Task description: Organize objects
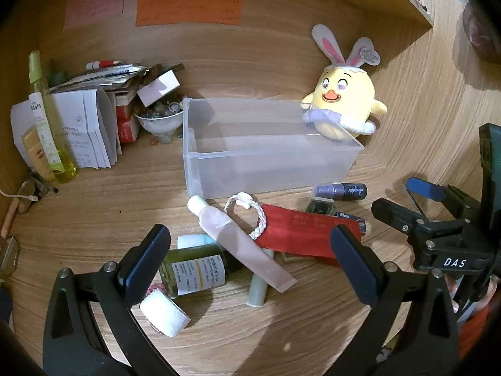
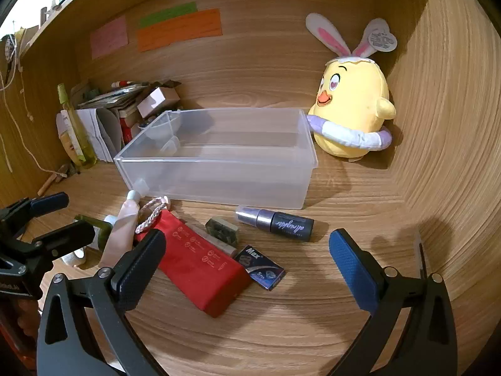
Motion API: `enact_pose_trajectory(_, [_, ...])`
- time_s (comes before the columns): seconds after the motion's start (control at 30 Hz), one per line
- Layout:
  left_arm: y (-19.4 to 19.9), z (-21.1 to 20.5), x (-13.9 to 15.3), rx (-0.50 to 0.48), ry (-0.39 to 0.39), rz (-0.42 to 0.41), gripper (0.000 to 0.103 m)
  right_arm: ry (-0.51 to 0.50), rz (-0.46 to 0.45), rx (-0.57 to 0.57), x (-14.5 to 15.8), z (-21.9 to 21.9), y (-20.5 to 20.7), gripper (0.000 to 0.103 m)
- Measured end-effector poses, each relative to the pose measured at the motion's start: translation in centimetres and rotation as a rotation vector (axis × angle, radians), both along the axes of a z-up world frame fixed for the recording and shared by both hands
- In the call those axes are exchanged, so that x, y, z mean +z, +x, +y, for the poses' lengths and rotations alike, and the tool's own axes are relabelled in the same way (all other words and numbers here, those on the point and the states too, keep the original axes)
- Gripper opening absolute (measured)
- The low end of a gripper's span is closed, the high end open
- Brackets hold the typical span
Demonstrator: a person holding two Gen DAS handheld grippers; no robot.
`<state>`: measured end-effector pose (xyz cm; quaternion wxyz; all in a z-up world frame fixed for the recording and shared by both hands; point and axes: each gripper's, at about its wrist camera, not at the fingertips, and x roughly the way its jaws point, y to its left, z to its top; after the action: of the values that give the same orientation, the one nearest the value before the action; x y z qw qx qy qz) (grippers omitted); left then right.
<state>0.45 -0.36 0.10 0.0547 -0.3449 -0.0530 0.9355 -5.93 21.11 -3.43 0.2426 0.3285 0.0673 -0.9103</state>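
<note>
A clear plastic bin (image 1: 269, 159) (image 2: 219, 175) stands empty on the wooden desk. In front of it lie a pink tube (image 1: 241, 241) (image 2: 122, 228), a white braided bracelet (image 1: 247, 216) (image 2: 152, 214), a red pouch (image 1: 307, 235) (image 2: 200, 266), a green bottle (image 1: 197, 272), a white roll (image 1: 164, 313), a purple spray bottle (image 1: 339, 190) (image 2: 275, 222) and a small dark box (image 2: 261, 266). My left gripper (image 1: 253, 266) hovers open over the tube and bottle. My right gripper (image 2: 247, 269) hangs open above the pouch and box, holding nothing; it also shows at the right edge (image 1: 404, 200).
A yellow chick plush with rabbit ears (image 1: 344, 106) (image 2: 353, 109) sits behind the bin's right end. Papers, boxes, a bowl of beads (image 1: 159, 119) and a yellow-green spray bottle (image 1: 50, 119) crowd the left. Wooden walls close in behind and at the right (image 2: 438, 125).
</note>
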Motion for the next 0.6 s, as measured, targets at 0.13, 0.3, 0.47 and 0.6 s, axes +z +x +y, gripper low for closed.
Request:
enact_pose_trajectory(0.13, [0.06,0.02,0.04,0.005,-0.008,0.0,0.103,0.0,-0.007,0.008,-0.16,-0.11,-0.1,0.103])
enact_pose_trajectory(0.3, [0.11,-0.26,-0.01,0.014,-0.003,-0.001,0.103,0.004,-0.013,0.019,-0.32,-0.43,-0.02,0.103])
enact_pose_trajectory(0.47, [-0.06,-0.65,-0.09,0.02,0.007,-0.007,0.103,0.012,-0.005,0.025,-0.24,-0.5,0.01,0.103])
enact_pose_trajectory(0.6, [0.04,-0.68,-0.07,0.026,0.002,0.003,0.103,0.005,-0.013,0.03,-0.26,-0.42,-0.05,0.103])
